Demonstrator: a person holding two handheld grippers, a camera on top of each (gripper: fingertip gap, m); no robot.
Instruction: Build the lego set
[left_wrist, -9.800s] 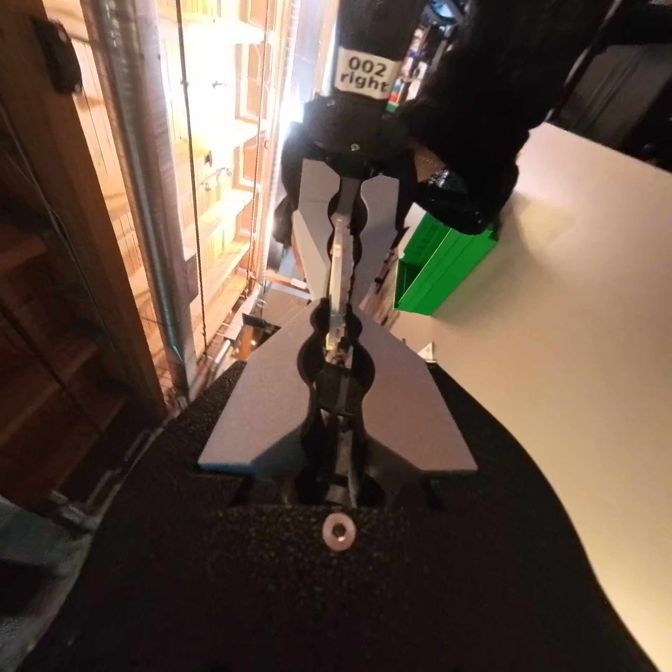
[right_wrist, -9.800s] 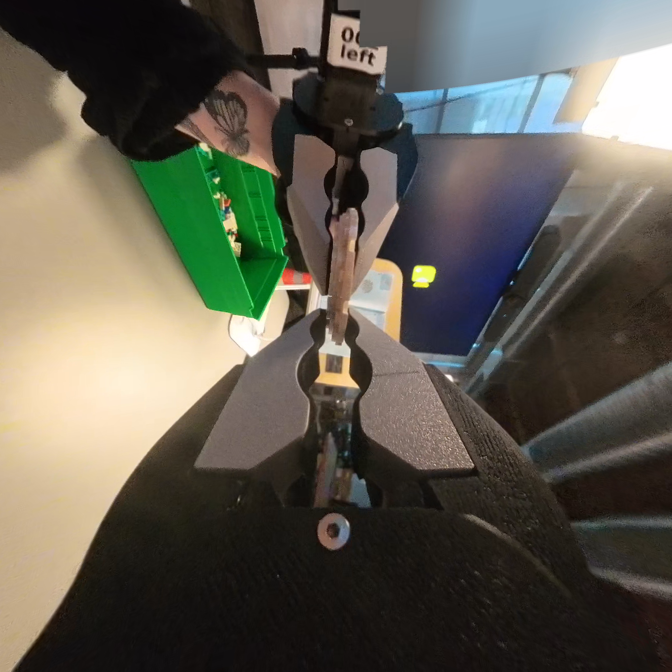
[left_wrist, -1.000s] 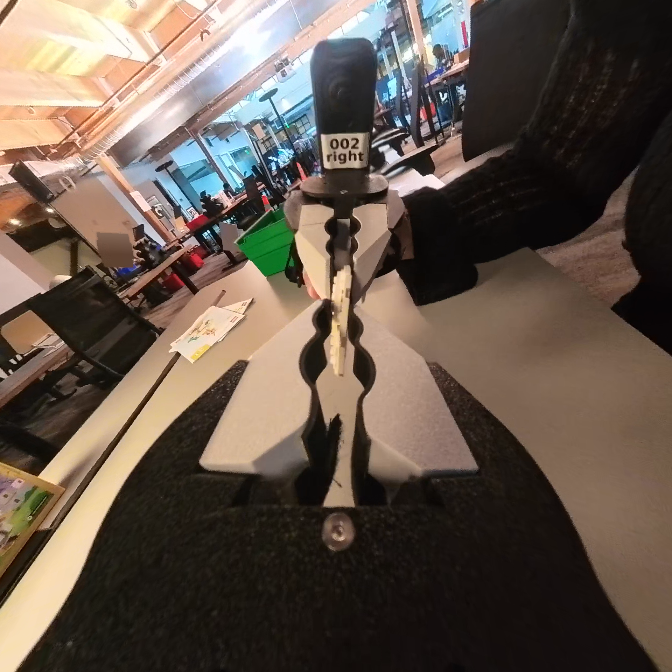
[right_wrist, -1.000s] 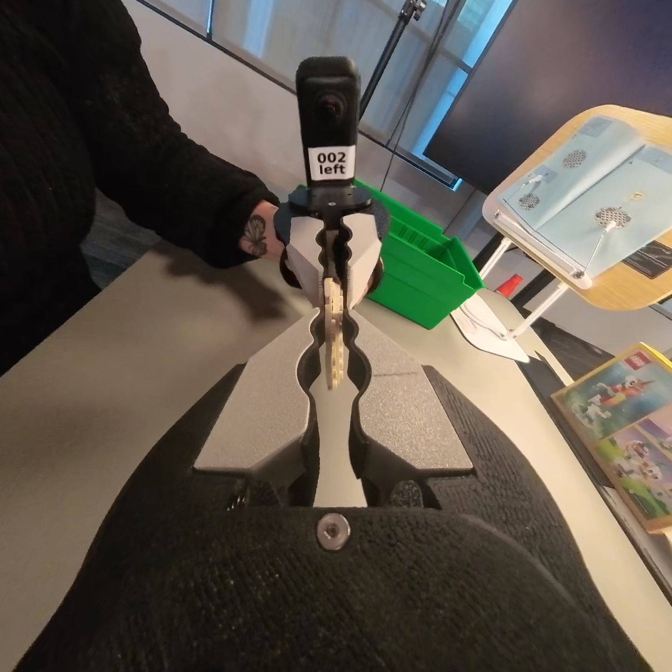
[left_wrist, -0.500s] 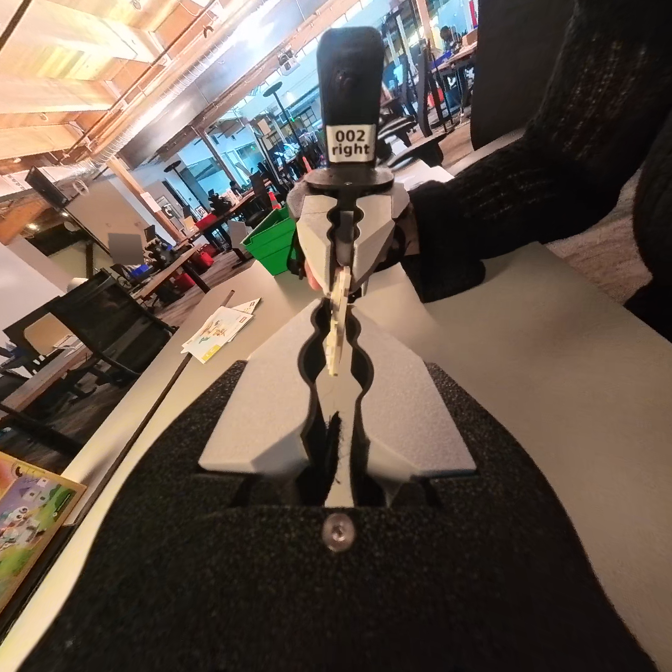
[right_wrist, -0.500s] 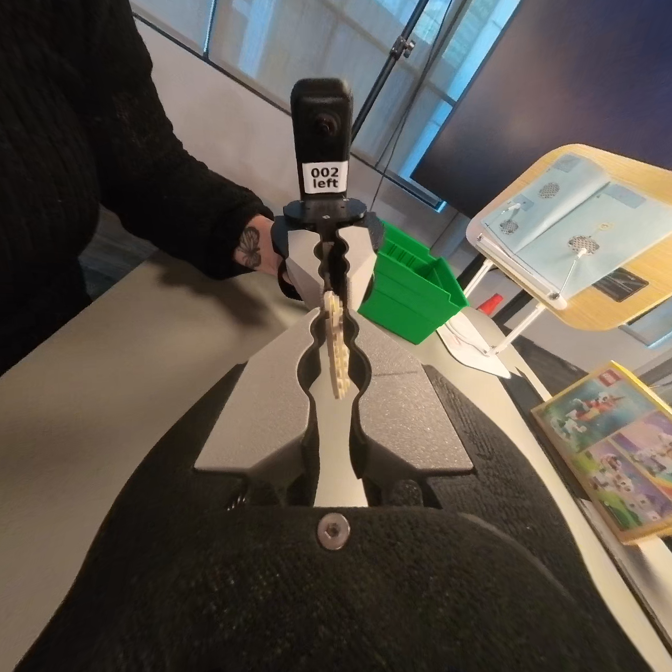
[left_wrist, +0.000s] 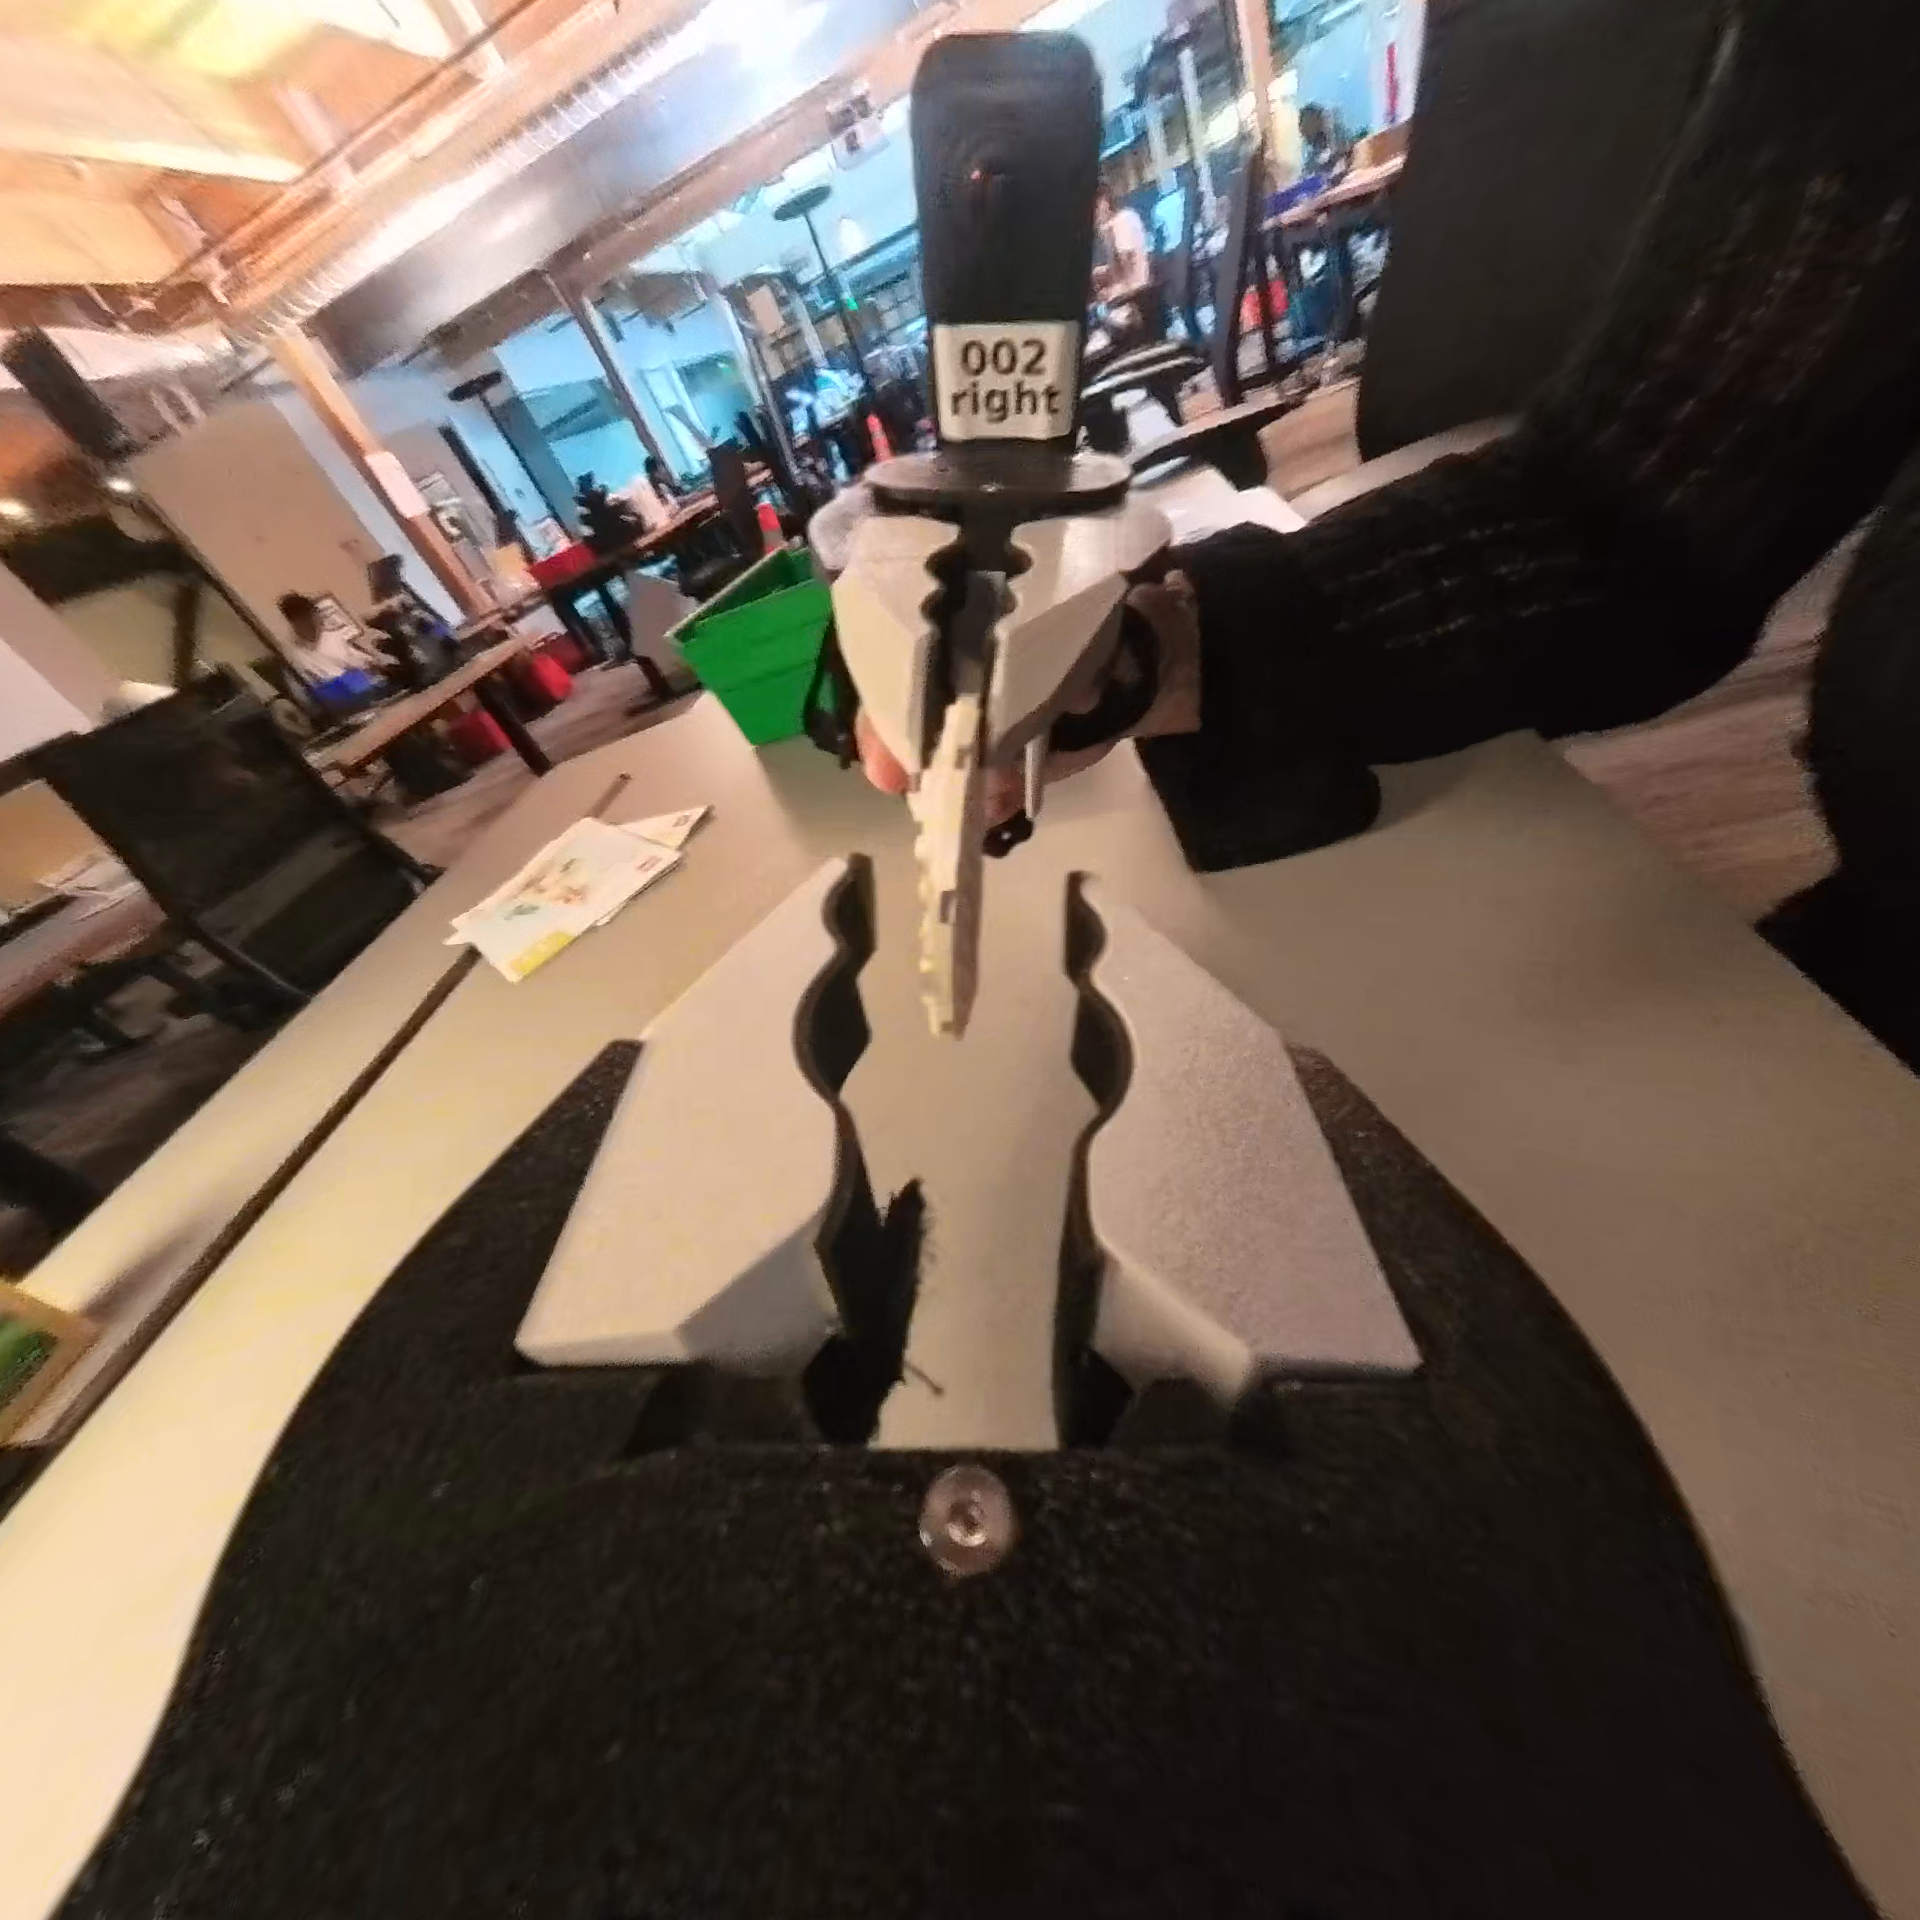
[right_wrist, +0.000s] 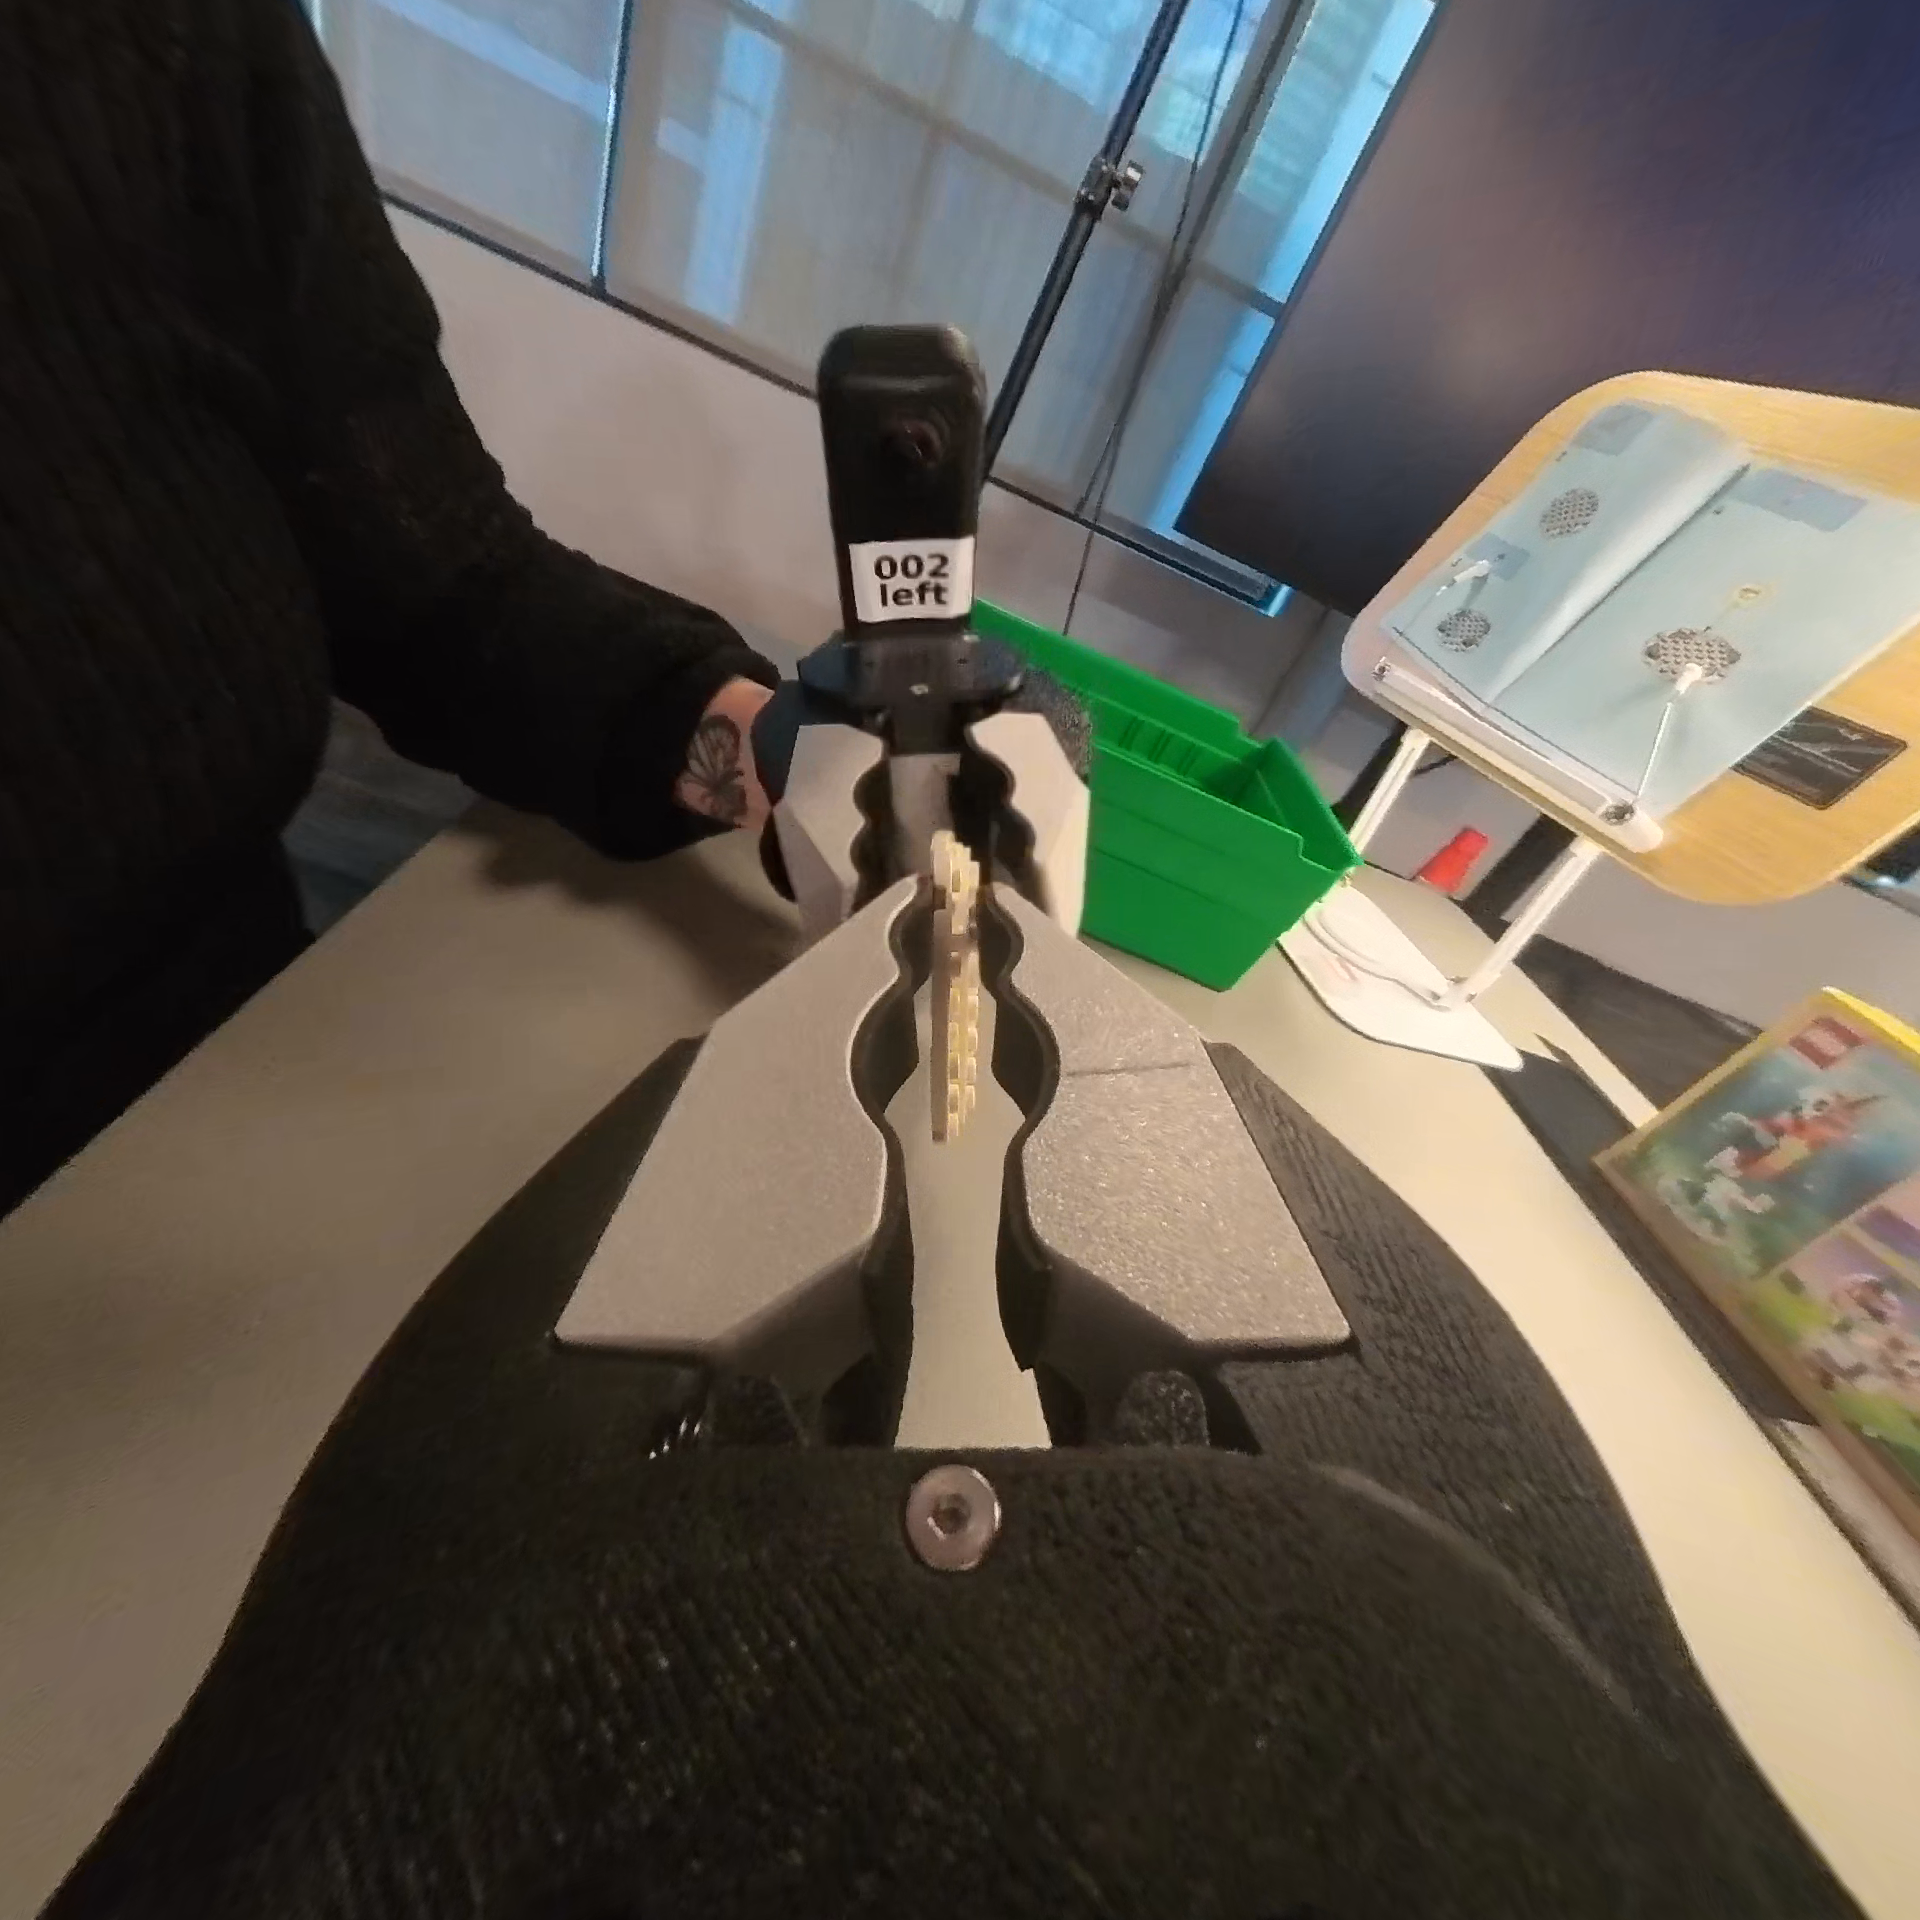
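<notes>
Left wrist view showed our left gripper (left_wrist: 961, 883) spread wide and empty around the tan lego plate (left_wrist: 951, 883), which our right gripper (left_wrist: 971, 727), at twelve o'clock, pinched edge-on above the table (left_wrist: 1455, 1039), presumably so we could regrip it.

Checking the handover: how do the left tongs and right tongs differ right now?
The left tongs stand open, clear of the tan lego plate; the right tongs are shut on it. The left tongs hold nothing; the right tongs carry the plate edge-on. Both are grey, facing each other.
</notes>
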